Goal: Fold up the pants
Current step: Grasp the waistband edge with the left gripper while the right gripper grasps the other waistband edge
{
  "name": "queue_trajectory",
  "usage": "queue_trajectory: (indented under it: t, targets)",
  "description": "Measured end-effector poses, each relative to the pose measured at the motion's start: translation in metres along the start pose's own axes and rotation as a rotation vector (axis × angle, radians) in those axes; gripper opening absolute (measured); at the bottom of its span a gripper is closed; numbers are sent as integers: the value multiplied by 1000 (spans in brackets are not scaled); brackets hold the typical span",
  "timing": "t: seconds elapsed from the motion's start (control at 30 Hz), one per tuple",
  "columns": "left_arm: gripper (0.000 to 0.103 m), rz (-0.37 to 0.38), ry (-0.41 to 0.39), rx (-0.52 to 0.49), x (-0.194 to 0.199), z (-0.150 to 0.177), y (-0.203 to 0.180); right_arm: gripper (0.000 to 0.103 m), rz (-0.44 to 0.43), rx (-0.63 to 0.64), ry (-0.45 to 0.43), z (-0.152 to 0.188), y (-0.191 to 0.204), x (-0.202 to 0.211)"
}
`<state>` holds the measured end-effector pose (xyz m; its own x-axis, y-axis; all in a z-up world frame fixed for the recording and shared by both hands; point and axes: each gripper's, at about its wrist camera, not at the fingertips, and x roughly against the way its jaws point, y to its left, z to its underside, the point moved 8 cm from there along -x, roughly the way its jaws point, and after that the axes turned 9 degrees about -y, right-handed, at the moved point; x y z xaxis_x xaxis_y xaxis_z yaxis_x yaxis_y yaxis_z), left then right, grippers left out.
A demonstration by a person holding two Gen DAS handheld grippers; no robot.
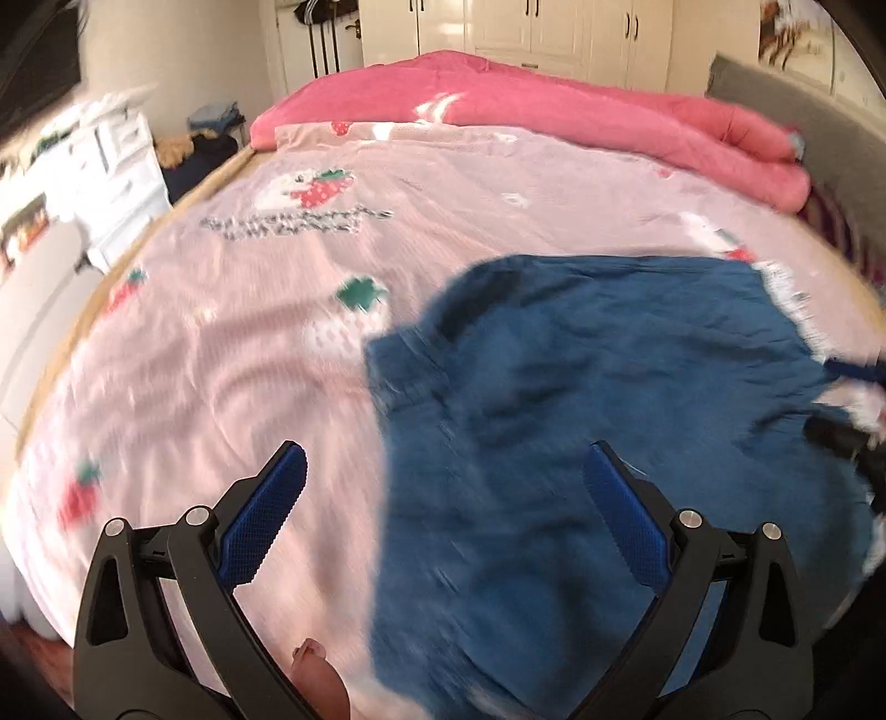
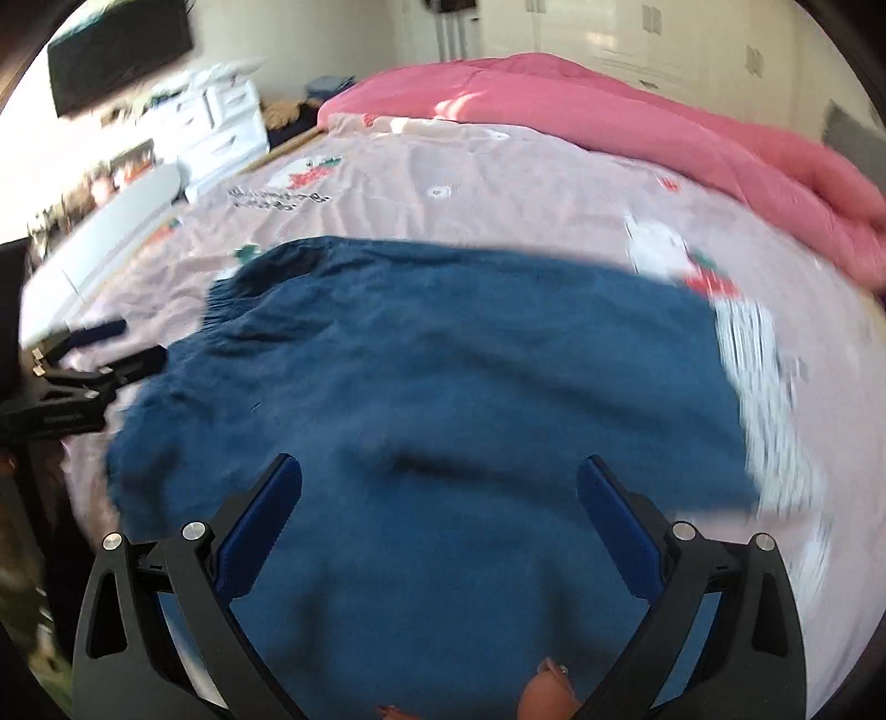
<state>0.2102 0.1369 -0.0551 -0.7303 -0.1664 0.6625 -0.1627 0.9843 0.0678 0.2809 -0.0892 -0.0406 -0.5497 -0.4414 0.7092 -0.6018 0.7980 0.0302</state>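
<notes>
Pants (image 2: 432,387) lie spread on the pink bed sheet (image 1: 221,343), soft, limp, light. Left gripper (image 1: 443,487) and right gripper (image 2: 437,487) hover with jaws spread, empty. I judge the gathered waistband (image 2: 232,299) at far left the best hold.

pants (image 2: 432,387): dark blue cloth, matt, soft and creased, centre of the frame. bed sheet (image 1: 221,343): pale pink printed cloth, matt. quilt (image 1: 554,116): pink cloth, padded, upper frame. left gripper (image 1: 443,476): matt black plastic arms, textured blue pads, shiny metal pins (right gripper (image 2: 440,482) alike). wardrobe doors (image 1: 498,27): glossy cream.
</notes>
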Motion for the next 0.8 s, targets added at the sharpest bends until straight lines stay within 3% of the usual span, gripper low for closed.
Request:
queue_trajectory:
  t: [0.13, 0.47, 0.53, 0.6, 0.8]
  targets:
    - [94, 4, 28, -54, -29, -15, 7, 99, -10, 103, 22, -32, -11, -41]
    - [94, 76, 61, -40, -84, -34, 18, 99, -138, 240, 123, -78, -11, -125]
    - [86, 99, 50, -60, -89, -38, 14, 99, -148, 248, 143, -82, -13, -142]
    - [72, 114, 52, -82, -93, -40, 10, 99, -149, 250, 148, -85, -15, -151]
    - [40, 188, 76, -99, -102, -36, 2, 95, -232, 312, 120, -92, 2, -154]
